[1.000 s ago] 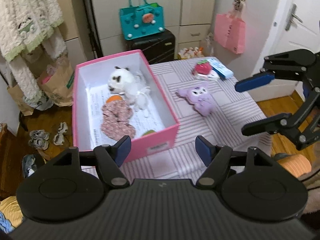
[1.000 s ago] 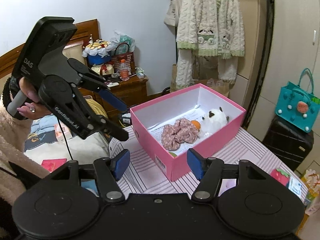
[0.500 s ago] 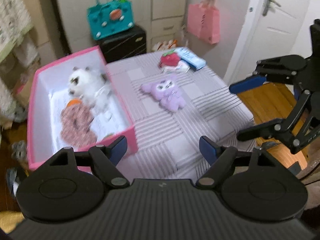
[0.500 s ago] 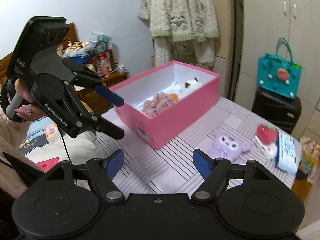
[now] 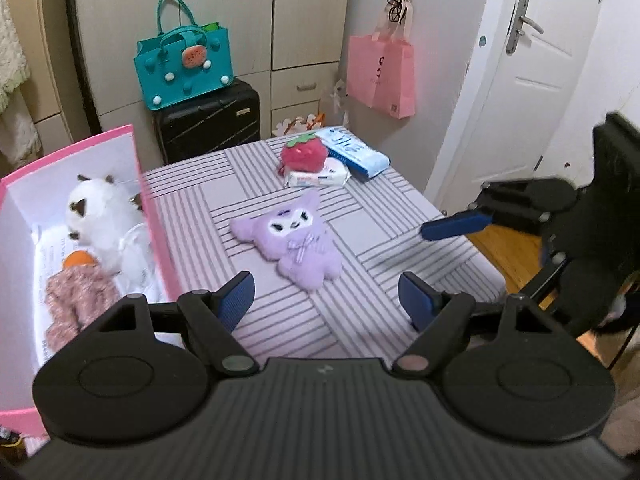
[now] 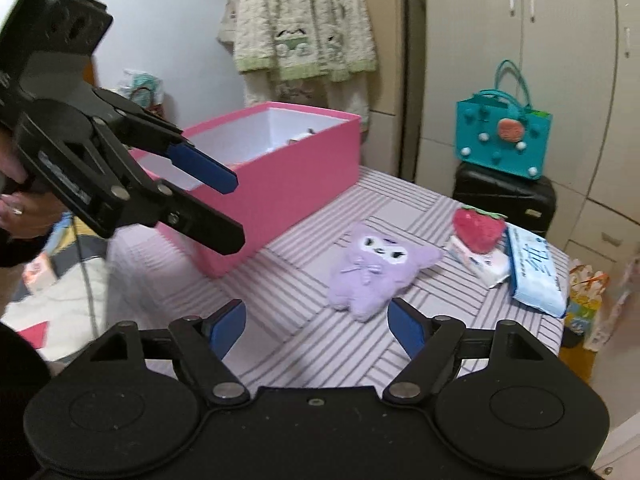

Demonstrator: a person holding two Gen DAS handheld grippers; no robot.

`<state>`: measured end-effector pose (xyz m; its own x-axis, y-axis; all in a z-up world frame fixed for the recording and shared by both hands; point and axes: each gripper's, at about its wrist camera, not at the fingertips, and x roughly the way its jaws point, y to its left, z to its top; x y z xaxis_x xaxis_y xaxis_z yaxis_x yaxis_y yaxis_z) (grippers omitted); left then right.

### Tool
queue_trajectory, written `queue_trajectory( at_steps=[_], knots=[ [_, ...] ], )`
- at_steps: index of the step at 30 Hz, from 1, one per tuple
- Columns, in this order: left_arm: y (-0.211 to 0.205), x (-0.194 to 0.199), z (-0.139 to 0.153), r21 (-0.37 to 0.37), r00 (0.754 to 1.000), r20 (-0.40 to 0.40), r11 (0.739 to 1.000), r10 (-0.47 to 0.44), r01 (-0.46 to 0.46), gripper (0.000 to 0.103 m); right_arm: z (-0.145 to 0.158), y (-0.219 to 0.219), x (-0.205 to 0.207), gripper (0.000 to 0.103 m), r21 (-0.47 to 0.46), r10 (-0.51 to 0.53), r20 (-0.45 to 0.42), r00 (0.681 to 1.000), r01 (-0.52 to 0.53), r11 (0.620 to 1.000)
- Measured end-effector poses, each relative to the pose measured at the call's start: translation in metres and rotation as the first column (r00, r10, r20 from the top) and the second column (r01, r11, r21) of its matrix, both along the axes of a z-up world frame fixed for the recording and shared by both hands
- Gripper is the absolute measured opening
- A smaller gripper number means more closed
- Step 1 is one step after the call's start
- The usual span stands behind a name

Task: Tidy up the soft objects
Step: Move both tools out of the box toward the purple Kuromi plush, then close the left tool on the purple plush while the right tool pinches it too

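Note:
A purple plush doll point(image 5: 296, 240) point(image 6: 372, 268) lies flat on the striped tablecloth point(image 5: 380, 216). My left gripper point(image 5: 326, 292) point(image 6: 236, 210) hangs open just short of it, nothing between its fingers. My right gripper point(image 6: 316, 312) faces the doll from the other side; its jaws are opening and hold nothing. The pink box point(image 5: 156, 232) point(image 6: 288, 184) stands beside the doll and holds a white plush cat point(image 5: 104, 212), a pinkish fuzzy piece point(image 5: 76, 296) and an orange item point(image 5: 78, 259). A red strawberry plush point(image 5: 302, 154) point(image 6: 478, 228) rests on tissue packs.
Tissue packs point(image 5: 316, 178) point(image 6: 536, 272) lie at the table's far corner. Beyond stand a black suitcase point(image 5: 208, 124) with a teal bag point(image 5: 184, 64) on it, a hanging pink bag point(image 5: 380, 76) and a white door point(image 5: 532, 80). A fleece garment point(image 6: 304, 20) hangs behind the box.
Both grippers have come down and turned from the pink box toward the purple doll, which now sits centred ahead of each. Both pairs of jaws stand wider than before.

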<state>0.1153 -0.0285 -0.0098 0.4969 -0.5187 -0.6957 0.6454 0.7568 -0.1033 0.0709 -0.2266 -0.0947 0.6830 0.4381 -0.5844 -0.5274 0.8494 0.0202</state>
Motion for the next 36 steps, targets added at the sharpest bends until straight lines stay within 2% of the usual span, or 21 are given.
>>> queue_trajectory(
  at_steps=[5,7,9,11,13,16,21,24,28,33,35,36],
  knots=[
    [-0.017,0.015,-0.015,-0.042,1.000,-0.025,0.999,-0.001,0.000,0.079,-0.023,-0.003,0.018,0.083,0.019,-0.057,0.035,0.998,0.056,0.998],
    [-0.022,0.021,-0.023,-0.057,0.999,-0.044,0.998,0.000,-0.002,0.079,-0.031,-0.002,0.024,0.085,0.036,-0.089,0.074,0.993,0.086,0.996],
    [-0.028,0.028,-0.031,-0.063,0.998,-0.053,0.998,0.013,-0.017,0.079,-0.041,0.003,0.027,0.085,0.046,-0.113,0.149,0.982,0.107,0.993],
    [-0.038,0.036,-0.041,-0.064,0.997,-0.050,0.996,0.054,-0.057,0.079,-0.051,0.010,0.031,0.086,0.033,-0.139,0.172,0.975,0.135,0.990],
    [-0.050,0.045,-0.054,-0.043,0.995,-0.067,0.996,0.075,-0.078,0.079,-0.059,0.017,0.037,0.086,0.018,-0.149,0.162,0.976,0.148,0.989],
    [-0.058,0.057,-0.067,-0.049,0.992,-0.078,0.993,0.102,-0.106,0.079,-0.066,0.020,0.046,0.086,0.017,-0.151,0.130,0.980,0.150,0.989],
    [-0.060,0.070,-0.081,-0.003,0.980,-0.039,0.981,0.194,-0.195,0.079,-0.073,0.019,0.069,0.086,0.012,-0.184,0.012,0.983,0.184,0.983],
    [-0.059,0.075,-0.085,0.031,0.969,-0.014,0.969,0.246,-0.246,0.079,-0.073,0.020,0.079,0.086,-0.013,-0.188,0.002,0.982,0.188,0.982],
    [-0.054,0.083,-0.087,-0.009,0.967,-0.076,0.969,0.245,-0.246,0.078,-0.071,0.028,0.087,0.086,-0.048,-0.184,0.018,0.983,0.184,0.982],
    [-0.048,0.093,-0.092,-0.077,0.951,-0.158,0.957,0.265,-0.280,0.074,-0.067,0.031,0.096,0.085,-0.047,-0.186,0.011,0.982,0.187,0.981],
    [-0.048,0.099,-0.096,-0.080,0.944,-0.191,0.954,0.268,-0.288,0.071,-0.067,0.032,0.097,0.083,-0.054,-0.182,0.031,0.983,0.184,0.982],
    [-0.049,0.101,-0.099,-0.072,0.939,-0.206,0.953,0.275,-0.295,0.068,-0.067,0.032,0.098,0.079,-0.050,-0.175,0.027,0.984,0.176,0.983]
  ],
)
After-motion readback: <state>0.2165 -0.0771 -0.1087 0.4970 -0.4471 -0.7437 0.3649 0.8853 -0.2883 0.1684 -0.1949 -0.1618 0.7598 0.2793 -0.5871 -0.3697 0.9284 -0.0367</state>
